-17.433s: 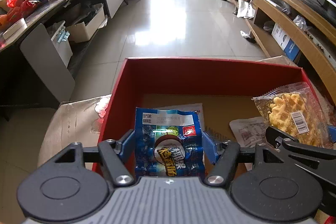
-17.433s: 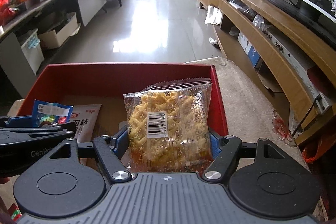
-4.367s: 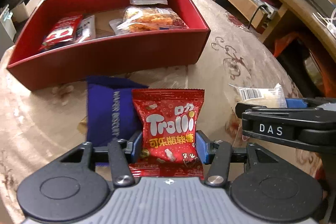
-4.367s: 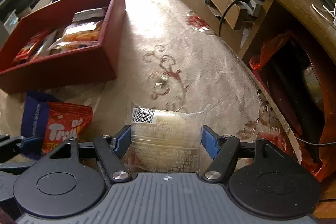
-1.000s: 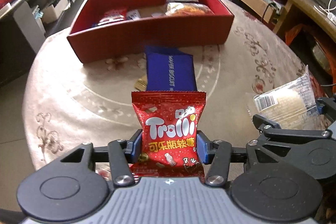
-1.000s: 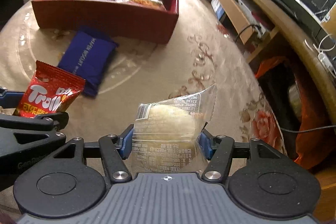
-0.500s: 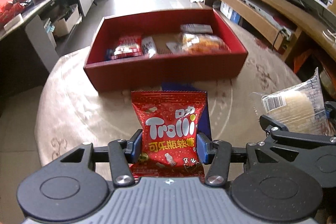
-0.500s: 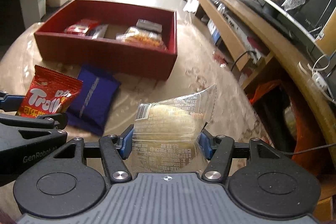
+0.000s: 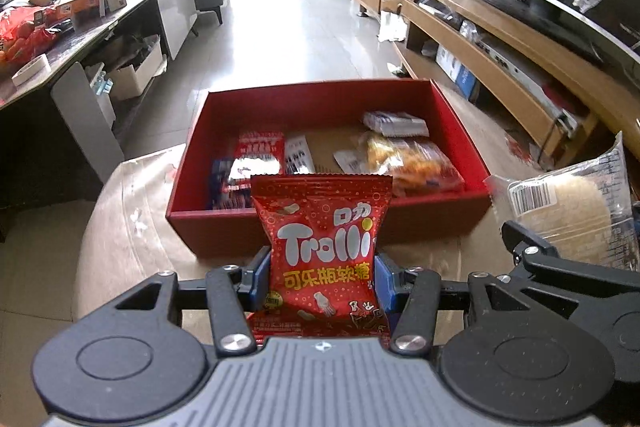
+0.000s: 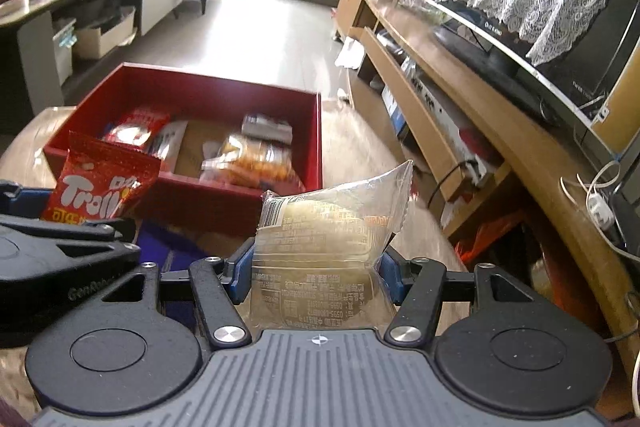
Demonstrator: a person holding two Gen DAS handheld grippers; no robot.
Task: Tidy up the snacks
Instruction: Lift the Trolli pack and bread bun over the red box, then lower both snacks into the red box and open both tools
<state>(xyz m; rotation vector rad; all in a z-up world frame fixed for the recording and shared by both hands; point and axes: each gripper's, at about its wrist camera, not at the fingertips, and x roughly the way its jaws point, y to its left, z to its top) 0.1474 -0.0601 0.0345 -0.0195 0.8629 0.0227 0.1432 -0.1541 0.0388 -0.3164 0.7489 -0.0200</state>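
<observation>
Left wrist view looked over a round table point(image 9: 132, 227) covered in a beige patterned cloth, with a red box point(image 9: 328, 223) standing at its far edge. Wrapped snacks lay inside the box: a red packet point(image 9: 260, 147) at the left, an orange bag point(image 9: 416, 163) at the right, a small silver pack point(image 9: 394, 123) near the far wall. A blue packet point(image 10: 176, 247) lay on the cloth before the box's near wall, partly hidden by the grippers. The left gripper point(image 9: 322, 279) was clenched on a red candy bag point(image 9: 322, 227), held upright in front of the near wall. Beside it, the right gripper point(image 10: 316, 275) grasped a clear-wrapped pastry point(image 10: 328, 223).
</observation>
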